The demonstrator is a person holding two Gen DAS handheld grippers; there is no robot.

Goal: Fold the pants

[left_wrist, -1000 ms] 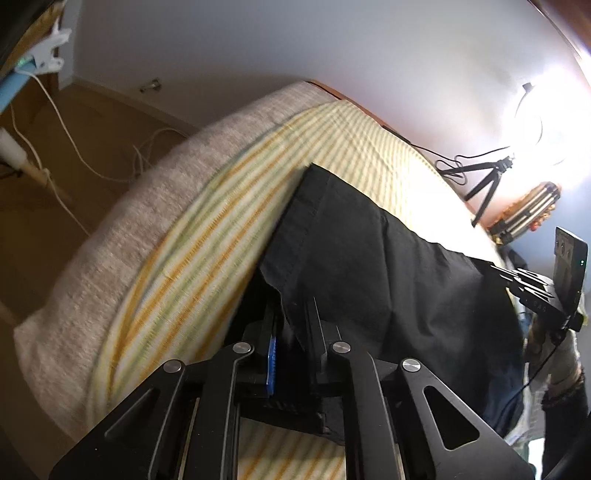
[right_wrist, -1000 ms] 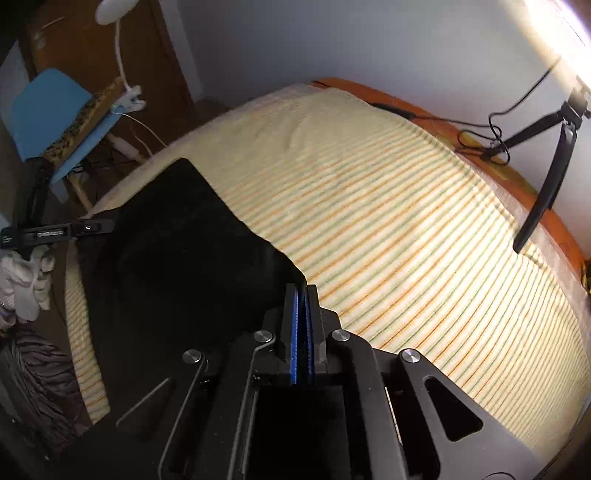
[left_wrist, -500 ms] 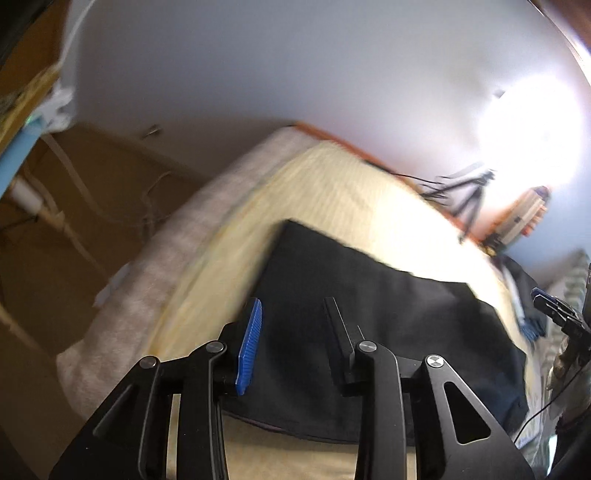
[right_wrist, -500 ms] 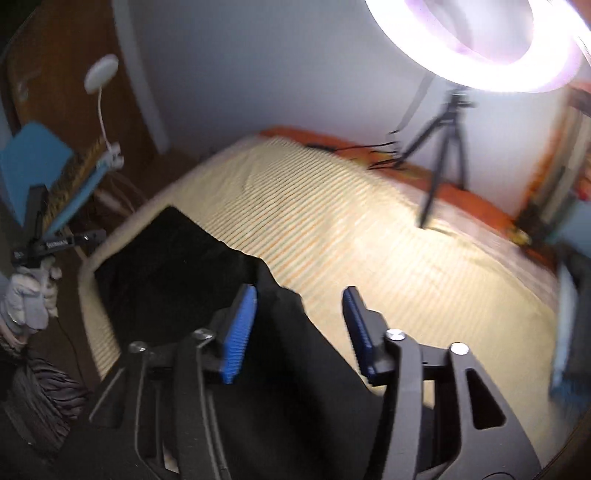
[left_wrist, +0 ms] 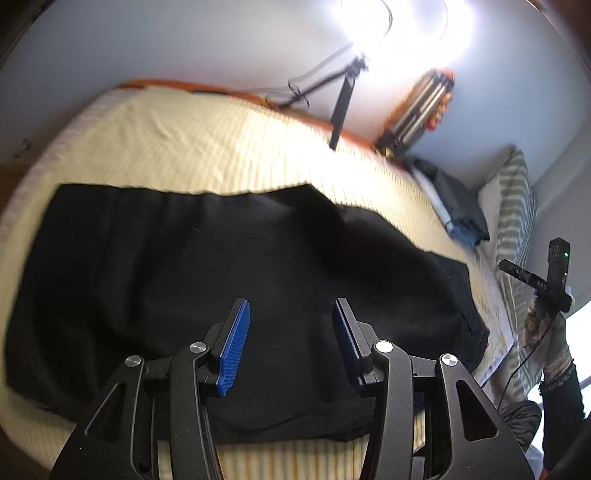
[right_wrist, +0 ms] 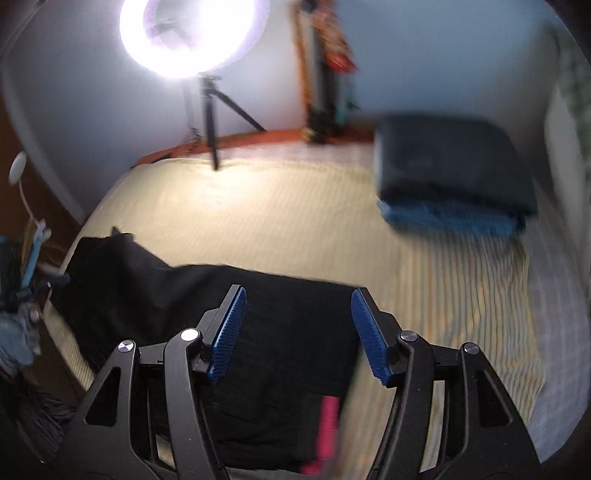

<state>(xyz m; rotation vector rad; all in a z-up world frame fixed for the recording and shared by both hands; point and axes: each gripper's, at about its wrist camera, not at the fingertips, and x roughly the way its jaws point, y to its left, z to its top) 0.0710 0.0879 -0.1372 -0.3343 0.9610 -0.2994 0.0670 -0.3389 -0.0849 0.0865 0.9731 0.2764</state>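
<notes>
The left gripper (left_wrist: 290, 347) is hanging above the pants (left_wrist: 207, 280), its jaws opening with nothing clasped between the blue pads (left_wrist: 234, 349) — only black cloth showing below the gap. The right gripper (right_wrist: 297, 334) is doing the same over the other end, jaws opening wider and gripping nothing, its pads (right_wrist: 226, 334) framing the dark fabric.

The pants (right_wrist: 288, 332) are lying flat across the near edge of the bed (left_wrist: 207, 147), spread sideways on the striped yellow sheet (one far corner is standing up slightly in the right view). A pink strip (right_wrist: 327, 428) is showing at their near edge in the right view; what it is, I cannot tell.

Beyond them, a stack of folded clothes (right_wrist: 450, 173) is sitting on the far right of the bed — dark on top, blue beneath. A ring light (right_wrist: 192, 33) on a tripod (right_wrist: 212, 122) is glaring against the wall. In the left view the right gripper (left_wrist: 550, 280) is appearing at the right edge, held by a hand.
</notes>
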